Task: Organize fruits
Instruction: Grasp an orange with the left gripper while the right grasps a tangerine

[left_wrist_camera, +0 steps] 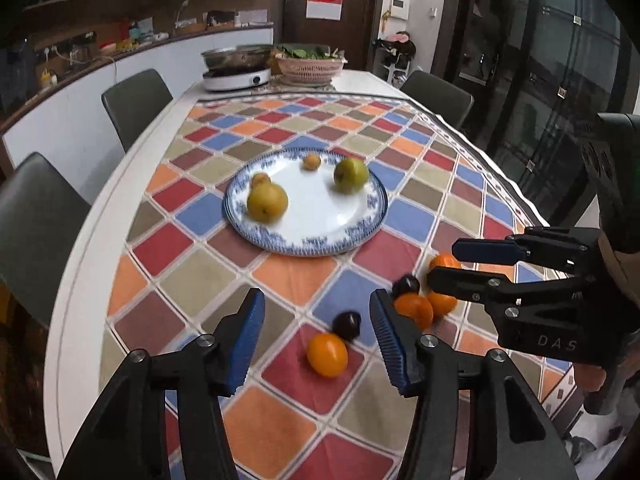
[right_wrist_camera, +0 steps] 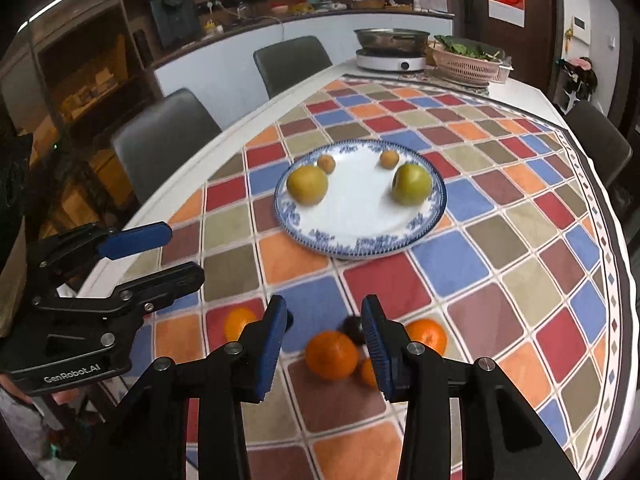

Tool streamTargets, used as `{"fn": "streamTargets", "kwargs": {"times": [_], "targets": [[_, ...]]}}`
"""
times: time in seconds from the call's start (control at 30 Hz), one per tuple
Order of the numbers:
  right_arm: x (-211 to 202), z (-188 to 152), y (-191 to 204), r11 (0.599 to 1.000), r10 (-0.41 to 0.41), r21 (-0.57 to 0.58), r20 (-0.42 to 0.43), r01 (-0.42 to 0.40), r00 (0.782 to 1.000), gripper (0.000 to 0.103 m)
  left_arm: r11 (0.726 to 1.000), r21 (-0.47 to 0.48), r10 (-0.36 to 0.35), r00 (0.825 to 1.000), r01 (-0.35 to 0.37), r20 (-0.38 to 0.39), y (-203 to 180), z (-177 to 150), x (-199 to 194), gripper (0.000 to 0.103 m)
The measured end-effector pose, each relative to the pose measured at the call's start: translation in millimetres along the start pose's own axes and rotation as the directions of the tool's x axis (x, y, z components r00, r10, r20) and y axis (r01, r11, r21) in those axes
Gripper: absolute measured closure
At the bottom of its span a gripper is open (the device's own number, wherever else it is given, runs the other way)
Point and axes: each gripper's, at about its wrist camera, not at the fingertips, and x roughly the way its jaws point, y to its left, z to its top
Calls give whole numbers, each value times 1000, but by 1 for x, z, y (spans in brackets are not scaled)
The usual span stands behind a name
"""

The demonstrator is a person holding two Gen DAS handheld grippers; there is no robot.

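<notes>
Left tool (left_wrist_camera: 316,336) spread, holding nothing, hovering over the checkered cloth (left_wrist_camera: 280,280) on the desk (left_wrist_camera: 80,248). Between its fingers sit one orange (left_wrist_camera: 327,355) and a dark plum (left_wrist_camera: 347,325) just behind it, touching or nearly so (blurred, hard to say). Right tool (right_wrist_camera: 325,330) also spread and empty, above a second cluster: a big orange (right_wrist_camera: 331,355), a smaller one (right_wrist_camera: 368,372) beside it, another (right_wrist_camera: 430,334) behind the right finger, and what looks like a dark plum (right_wrist_camera: 352,328). One more orange (right_wrist_camera: 239,322) lies off to the left of this tool. Blue-rimmed plate (left_wrist_camera: 360,224) sits mid-desk, well apart from the loose fruit. On it: a yellow pear (left_wrist_camera: 267,202), a green apple (left_wrist_camera: 351,175), and two small brownish fruits (left_wrist_camera: 311,162), one touching the pear. Far end of desk: hot plate with pot (left_wrist_camera: 236,65) and a basket of greens (left_wrist_camera: 310,65).
</notes>
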Motion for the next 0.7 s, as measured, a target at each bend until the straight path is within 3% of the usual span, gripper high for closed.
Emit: {"fn": "streamTargets", "kwargs": {"times": [0.7], "targets": [[33,-31,9,989,-35,-149,-176,8,984,63,997,50,-42,989,50,-140,-7,-36,40,49]]}}
